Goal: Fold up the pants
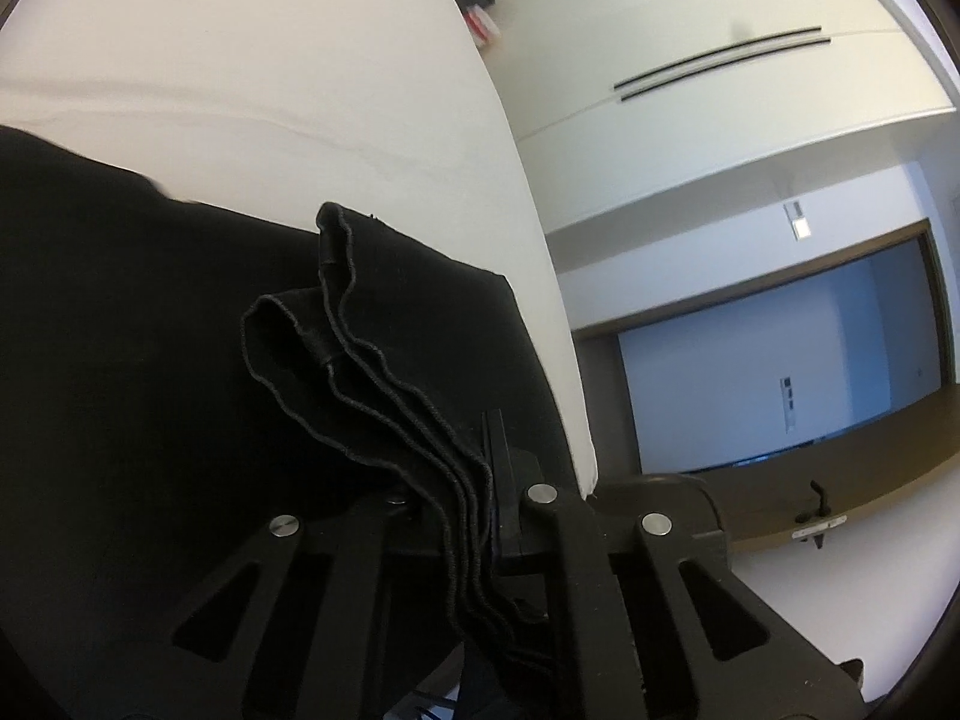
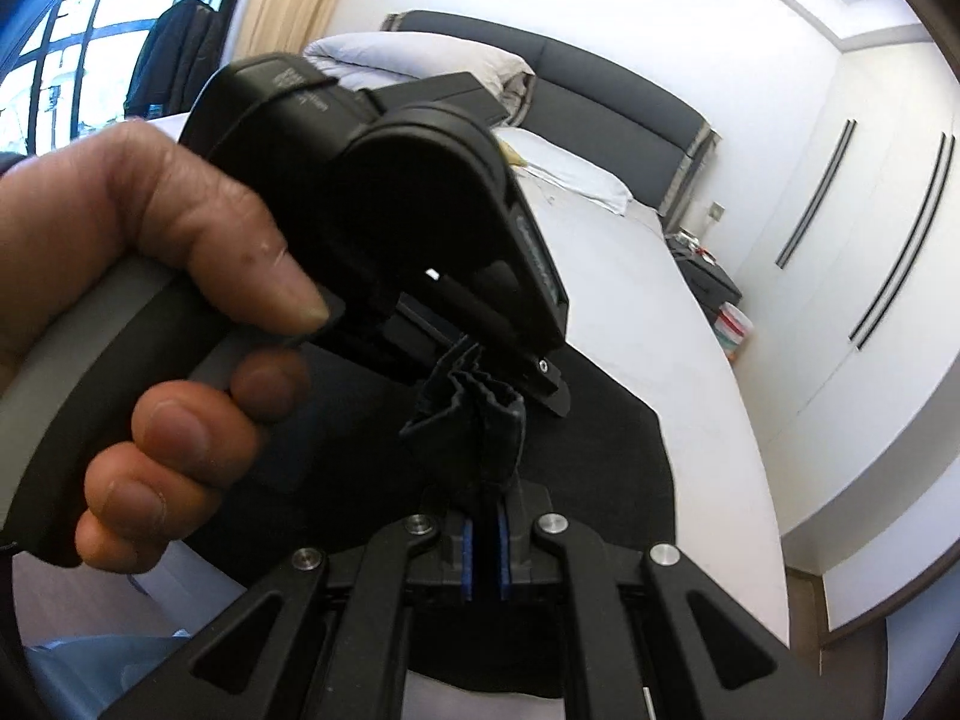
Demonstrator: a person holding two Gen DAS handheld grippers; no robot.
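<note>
Black pants [image 1: 150, 330] lie on a white bed [image 1: 270, 48], and they also show in the right wrist view [image 2: 600, 456]. My left gripper [image 1: 474, 480] is shut on several stacked hem edges of the pants [image 1: 360, 360], lifted above the bed. My right gripper [image 2: 486, 516] is shut on the same bunch of hems [image 2: 474, 408]. In the right wrist view the left gripper [image 2: 498, 354], held by a hand [image 2: 150, 300], grips that bunch from the far side.
The bed's edge [image 1: 540, 300] runs close on the right. White wardrobe doors [image 1: 720, 60] stand beyond it. Pillows [image 2: 420, 60] and a dark headboard [image 2: 600, 96] are at the far end, with a nightstand [image 2: 708, 276] beside it.
</note>
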